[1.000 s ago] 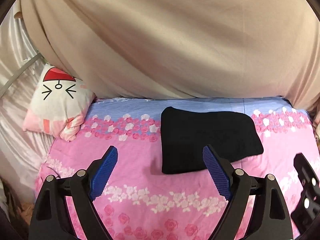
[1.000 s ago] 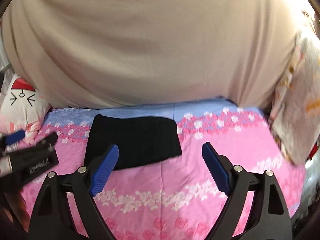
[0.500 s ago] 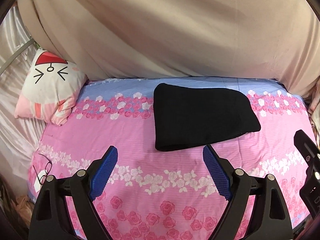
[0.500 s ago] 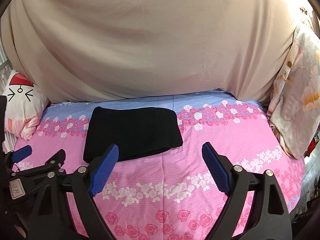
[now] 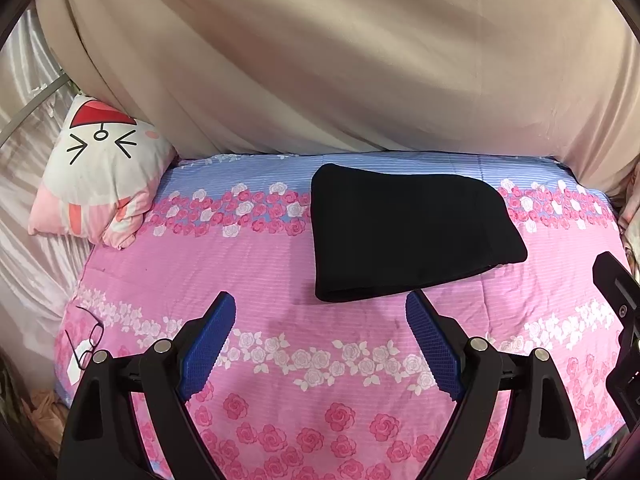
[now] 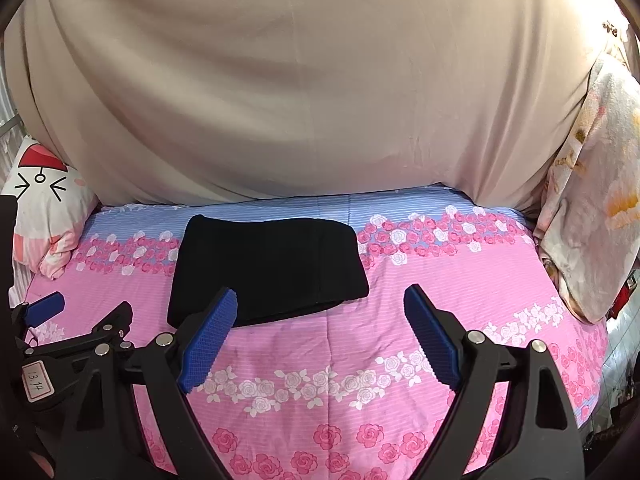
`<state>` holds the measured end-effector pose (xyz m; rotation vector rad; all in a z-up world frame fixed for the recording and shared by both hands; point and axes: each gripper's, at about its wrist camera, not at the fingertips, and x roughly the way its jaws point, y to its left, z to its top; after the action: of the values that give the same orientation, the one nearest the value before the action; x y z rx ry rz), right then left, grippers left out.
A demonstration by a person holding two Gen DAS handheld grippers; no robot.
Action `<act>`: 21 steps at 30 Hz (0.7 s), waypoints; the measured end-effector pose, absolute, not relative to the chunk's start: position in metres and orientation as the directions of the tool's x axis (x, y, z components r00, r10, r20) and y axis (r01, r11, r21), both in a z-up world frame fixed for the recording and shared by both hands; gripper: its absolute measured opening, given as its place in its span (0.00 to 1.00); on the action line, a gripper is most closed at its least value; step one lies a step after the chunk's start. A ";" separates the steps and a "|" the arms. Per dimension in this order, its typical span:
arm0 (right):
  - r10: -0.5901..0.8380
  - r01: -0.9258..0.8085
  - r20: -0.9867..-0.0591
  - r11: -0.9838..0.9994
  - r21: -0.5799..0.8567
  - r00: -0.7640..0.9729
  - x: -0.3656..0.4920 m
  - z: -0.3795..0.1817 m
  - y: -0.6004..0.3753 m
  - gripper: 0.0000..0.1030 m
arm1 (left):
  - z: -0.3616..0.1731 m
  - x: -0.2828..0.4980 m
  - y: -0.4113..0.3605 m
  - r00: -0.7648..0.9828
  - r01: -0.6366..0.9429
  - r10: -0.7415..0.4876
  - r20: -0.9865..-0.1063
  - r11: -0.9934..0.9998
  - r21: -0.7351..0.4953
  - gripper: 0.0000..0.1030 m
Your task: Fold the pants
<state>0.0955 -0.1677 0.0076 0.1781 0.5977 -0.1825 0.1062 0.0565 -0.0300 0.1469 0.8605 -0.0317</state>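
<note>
The black pants (image 5: 408, 236) lie folded into a compact, roughly rectangular bundle on the pink floral bedspread (image 5: 280, 280), toward the far side of the bed; they also show in the right wrist view (image 6: 268, 268). My left gripper (image 5: 320, 312) is open and empty, held above the bed just in front of the bundle. My right gripper (image 6: 320, 304) is open and empty, held in front of the bundle's right end. The left gripper's body shows at the left of the right wrist view (image 6: 72, 344).
A cat-face pillow (image 5: 96, 176) leans at the bed's far left corner. A beige curtain (image 5: 340, 60) hangs behind the bed. Glasses (image 5: 88, 340) lie near the left edge. A floral blanket (image 6: 592, 200) hangs at the right.
Both grippers have pulled back and risen from the bundle, so more of the bed shows. Both stay open; the pants have not moved.
</note>
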 end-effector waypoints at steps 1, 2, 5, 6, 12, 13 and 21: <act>-0.121 0.223 -0.571 0.968 0.113 0.812 0.095 0.008 -0.168 0.81 | -0.030 0.107 0.056 0.651 0.089 0.031 -0.758 0.989 0.117 0.82; -0.120 0.223 -0.570 0.968 0.114 0.813 0.095 0.008 -0.168 0.81 | -0.030 0.106 0.056 0.652 0.087 0.032 -0.758 0.989 0.117 0.82; -0.116 0.220 -0.570 0.969 0.116 0.813 0.096 0.008 -0.169 0.81 | -0.030 0.107 0.056 0.652 0.089 0.031 -0.758 0.989 0.117 0.82; -0.117 0.220 -0.570 0.969 0.115 0.813 0.096 0.008 -0.168 0.81 | -0.030 0.107 0.056 0.651 0.091 0.030 -0.758 0.989 0.116 0.82; -0.112 0.214 -0.572 0.970 0.114 0.812 0.096 0.007 -0.169 0.81 | -0.030 0.107 0.055 0.659 0.087 0.044 -0.751 0.987 0.134 0.82; -0.112 0.214 -0.572 0.970 0.114 0.813 0.096 0.007 -0.169 0.81 | -0.030 0.107 0.055 0.659 0.089 0.042 -0.751 0.987 0.133 0.83; -0.117 0.219 -0.573 0.969 0.111 0.811 0.096 0.006 -0.171 0.81 | -0.025 0.104 0.053 0.680 0.094 0.048 -0.731 0.984 0.153 0.83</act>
<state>0.0962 -0.1710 0.0056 0.1758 0.5995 -0.1807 0.1040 0.0527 -0.0252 0.1839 0.8237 -0.0261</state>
